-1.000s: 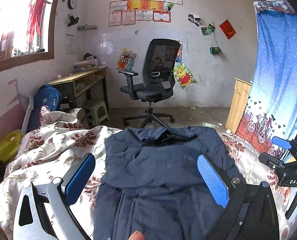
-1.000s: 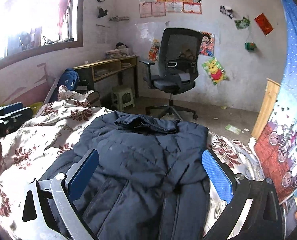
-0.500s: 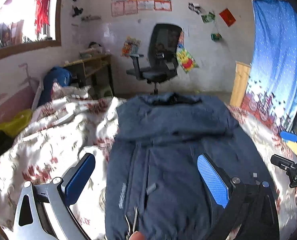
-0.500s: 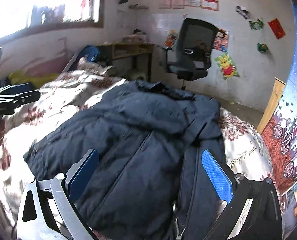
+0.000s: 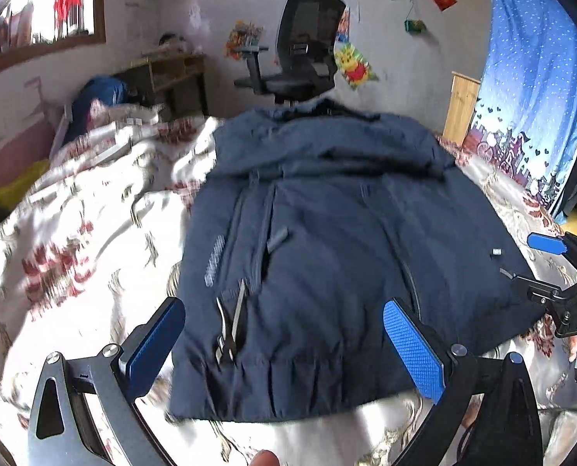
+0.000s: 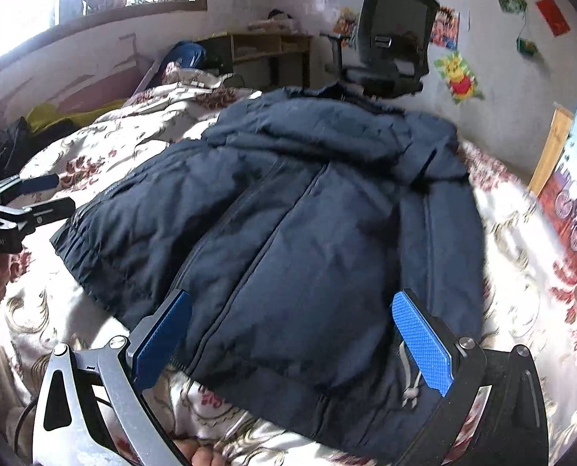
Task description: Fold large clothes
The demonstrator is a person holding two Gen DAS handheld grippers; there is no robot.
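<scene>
A large navy padded jacket (image 5: 327,240) lies spread flat, front up, on a floral bedspread (image 5: 79,240), collar toward the far end. It also shows in the right wrist view (image 6: 288,233). My left gripper (image 5: 284,341) is open and empty above the jacket's near hem. My right gripper (image 6: 292,334) is open and empty above the hem on the jacket's right side. The right gripper also shows at the right edge of the left wrist view (image 5: 552,268). The left gripper shows at the left edge of the right wrist view (image 6: 28,198).
A black office chair (image 5: 304,50) stands beyond the bed. A wooden desk (image 5: 172,73) and a blue backpack (image 5: 98,97) are at the far left. A blue curtain (image 5: 537,89) hangs at the right. A yellow cloth (image 6: 55,116) lies at the bed's left edge.
Both grippers have risen and pulled back toward the near end of the bed, tilting down, so the whole jacket down to its hem has come into view. Both stay open.
</scene>
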